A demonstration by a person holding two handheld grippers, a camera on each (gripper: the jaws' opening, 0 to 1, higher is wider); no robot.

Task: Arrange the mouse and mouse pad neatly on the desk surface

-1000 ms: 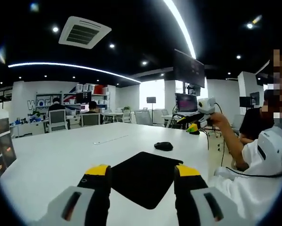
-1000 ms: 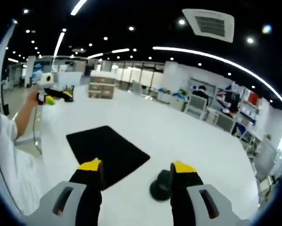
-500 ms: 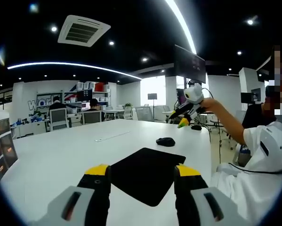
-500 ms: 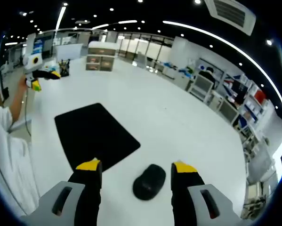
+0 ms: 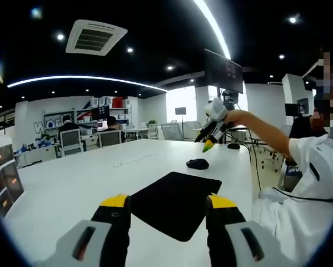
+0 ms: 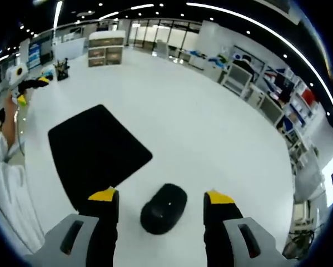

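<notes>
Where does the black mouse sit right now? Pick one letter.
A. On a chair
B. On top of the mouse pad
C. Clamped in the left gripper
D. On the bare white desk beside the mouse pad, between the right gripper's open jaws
D: in the right gripper view the mouse lies on the white desk clear of the mouse pad, between the spread jaws of the right gripper.
</notes>
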